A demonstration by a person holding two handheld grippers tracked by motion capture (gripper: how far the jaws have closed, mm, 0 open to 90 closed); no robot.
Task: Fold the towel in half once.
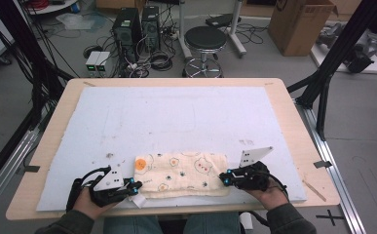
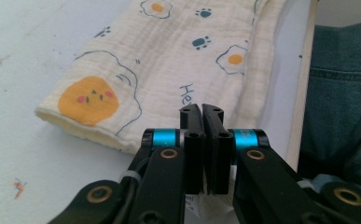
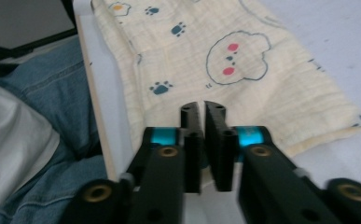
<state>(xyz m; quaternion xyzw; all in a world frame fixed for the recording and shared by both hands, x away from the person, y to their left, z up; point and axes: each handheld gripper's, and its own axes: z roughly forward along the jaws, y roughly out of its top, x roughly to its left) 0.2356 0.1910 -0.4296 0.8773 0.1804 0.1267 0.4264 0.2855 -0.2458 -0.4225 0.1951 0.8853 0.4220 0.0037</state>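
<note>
Cloth: folded cream muslin cloth (image 1: 182, 174), crinkled weave, printed with fried eggs, paw prints and a bear face; an oblong lying flat at the 6 o'clock edge of the worktop, between the two hand-held grippers.
Cloth detail: an orange round face print (image 2: 88, 100) sits at its left end; the folded edges look soft and thick.
Left hand-held gripper: left hand-held gripper (image 1: 133, 185) at the cloth's 9 o'clock end; its black jaws are pressed together at the cloth's near corner, and whether fabric is pinched between them I cannot tell.
Right hand-held gripper: right hand-held gripper (image 1: 223, 178) at the cloth's 3 o'clock end; jaws nearly closed, a thin slit between them, over the cloth's edge; a grip on the fabric is not clear.
Mat: pale blue-white foam mat (image 1: 176, 117), matte and speckled, under the cloth.
Worktop: light wooden worktop (image 1: 293, 122) with rounded corners, framing the mat.
Person: blue denim legs (image 2: 341, 93) at 6 o'clock.
</note>
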